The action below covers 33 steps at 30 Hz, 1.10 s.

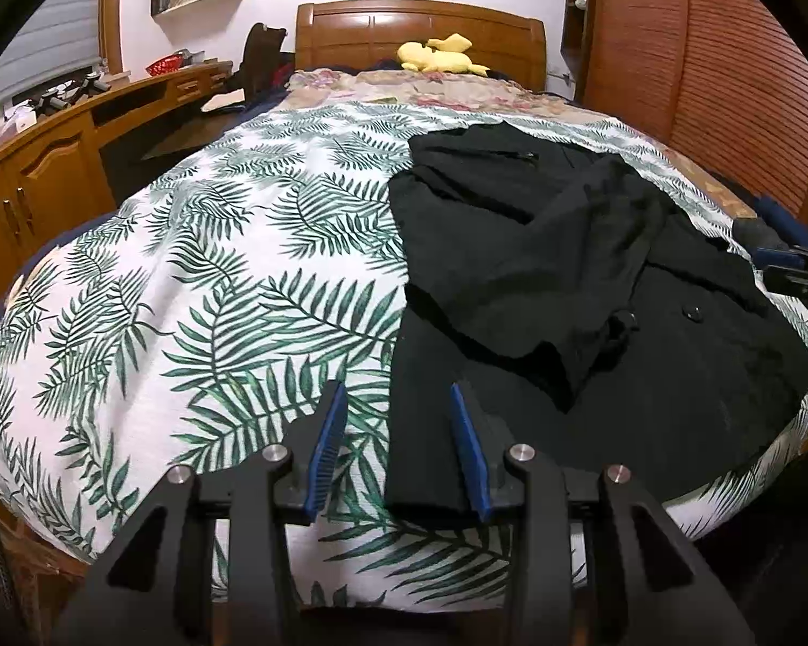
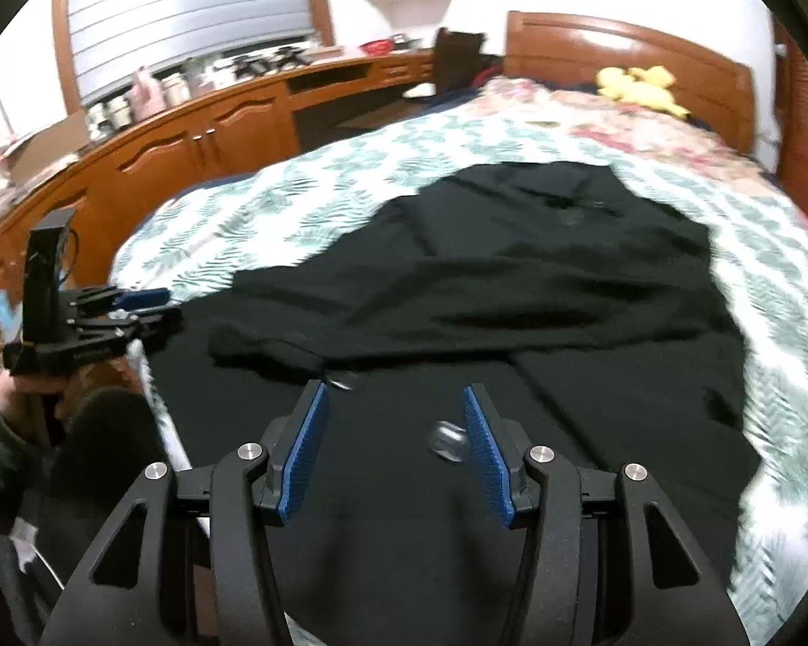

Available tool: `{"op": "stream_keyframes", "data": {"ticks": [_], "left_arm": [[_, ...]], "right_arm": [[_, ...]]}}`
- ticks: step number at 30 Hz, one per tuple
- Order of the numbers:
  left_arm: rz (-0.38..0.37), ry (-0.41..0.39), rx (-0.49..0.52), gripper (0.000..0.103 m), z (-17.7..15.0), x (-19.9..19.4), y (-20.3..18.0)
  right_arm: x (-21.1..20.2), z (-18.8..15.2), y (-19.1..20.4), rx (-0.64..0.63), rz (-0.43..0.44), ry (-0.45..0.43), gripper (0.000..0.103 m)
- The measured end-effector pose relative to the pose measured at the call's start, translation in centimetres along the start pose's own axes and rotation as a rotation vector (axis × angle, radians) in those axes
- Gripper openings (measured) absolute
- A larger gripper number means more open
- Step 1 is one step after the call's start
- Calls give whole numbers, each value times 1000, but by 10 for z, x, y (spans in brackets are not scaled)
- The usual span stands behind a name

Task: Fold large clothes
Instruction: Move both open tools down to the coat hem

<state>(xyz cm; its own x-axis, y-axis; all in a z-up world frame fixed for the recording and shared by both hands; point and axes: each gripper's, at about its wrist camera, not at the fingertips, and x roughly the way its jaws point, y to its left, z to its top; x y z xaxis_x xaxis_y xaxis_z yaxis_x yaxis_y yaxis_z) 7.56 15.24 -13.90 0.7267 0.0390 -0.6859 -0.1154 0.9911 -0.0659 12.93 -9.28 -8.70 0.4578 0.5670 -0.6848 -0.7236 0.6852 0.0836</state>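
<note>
Black button-front coat (image 1: 592, 280) lies half-folded on leaf-print bedspread (image 1: 215, 269); left gripper (image 1: 398, 447) at coat's near edge, right gripper (image 2: 396, 447) over it, both w/ jaws apart, empty.

A black buttoned coat (image 1: 592, 280) lies rumpled, partly folded on the bed, just ahead of each hand-held gripper.

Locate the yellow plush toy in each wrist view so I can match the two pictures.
Left wrist view: the yellow plush toy lies top centre, at the head of the bed against the wooden headboard.
Right wrist view: the toy sits upper right, again by the headboard.
Shared landmark: the black garment spread on the leaf-print cover.
</note>
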Motion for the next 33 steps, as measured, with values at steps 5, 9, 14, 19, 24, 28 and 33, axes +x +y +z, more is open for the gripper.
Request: {"op": "stream_keyframes", "data": {"ticks": [5, 9, 14, 19, 24, 28, 33], "left_arm": [[0, 32, 18, 38, -6, 10, -5], [6, 38, 17, 38, -9, 15, -6], [1, 40, 6, 38, -9, 16, -5], [-4, 38, 1, 39, -9, 18, -4], [-7, 37, 4, 39, -10, 18, -3], [-10, 35, 2, 39, -11, 19, -2], [-9, 34, 1, 39, -11, 20, -2]], "right_arm": [[-21, -38, -36, 43, -120, 43, 53], [-27, -71, -68, 108, -205, 93, 53], [-37, -100, -91, 160, -274, 126, 53], [-49, -114, -108, 216, -291, 114, 62], [-57, -118, -105, 219, -318, 106, 62], [-63, -122, -100, 214, -341, 107, 63], [-75, -126, -100, 217, -369, 94, 63]]}}
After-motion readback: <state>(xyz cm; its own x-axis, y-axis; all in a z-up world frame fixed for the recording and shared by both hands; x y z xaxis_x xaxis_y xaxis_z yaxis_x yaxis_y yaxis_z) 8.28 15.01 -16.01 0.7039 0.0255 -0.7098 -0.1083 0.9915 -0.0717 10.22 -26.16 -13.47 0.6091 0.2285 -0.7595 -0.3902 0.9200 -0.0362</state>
